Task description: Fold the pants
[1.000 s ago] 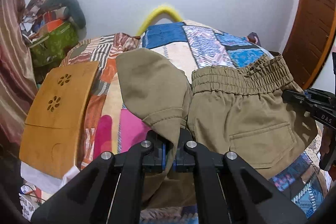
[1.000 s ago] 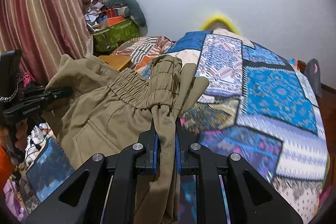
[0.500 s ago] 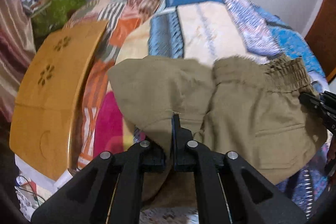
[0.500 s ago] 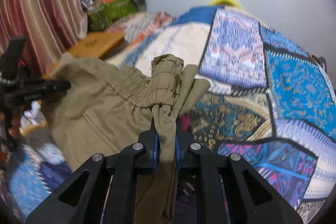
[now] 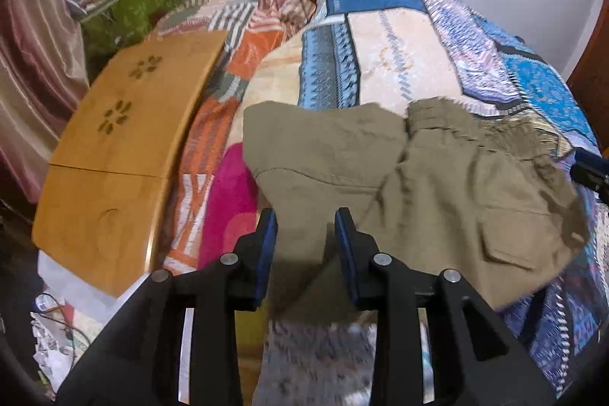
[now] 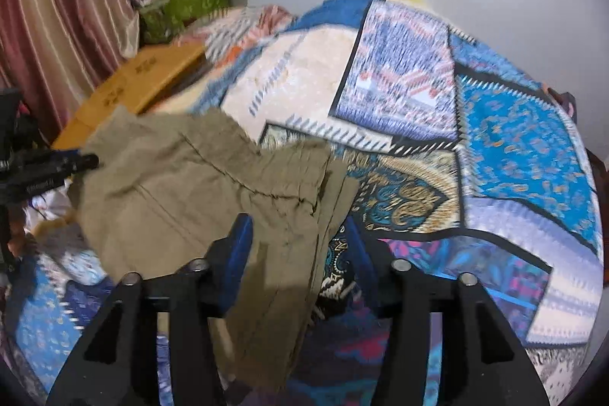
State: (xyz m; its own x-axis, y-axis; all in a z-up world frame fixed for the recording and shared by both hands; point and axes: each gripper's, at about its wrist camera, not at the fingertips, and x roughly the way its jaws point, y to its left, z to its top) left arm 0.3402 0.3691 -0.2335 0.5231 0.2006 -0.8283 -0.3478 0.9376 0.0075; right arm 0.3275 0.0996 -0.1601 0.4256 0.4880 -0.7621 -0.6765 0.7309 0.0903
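A patchwork bedspread (image 5: 399,37) in blue, cream and orange is seen covering the bed, with a wooden board (image 5: 125,136) laid at its left edge and a striped curtain (image 6: 57,6) hung beyond that. The khaki pants (image 5: 437,185) are spread flat on the near part of the bedspread, folded over on themselves, with the elastic waistband toward the right side and a back pocket turned upward. Half a second ago the cloth was pinched and lifted by both tools; now it has been let go and lies lower and flatter on the bed. The left gripper (image 5: 306,227) is held with its blue-padded fingers spread wide over the near edge of the folded leg, where before they were closed on the fabric. The right gripper (image 6: 297,234) is likewise opened wide, with the waistband end of the pants lying loose between and below its fingers; a second ago a bunched fold was clamped there.
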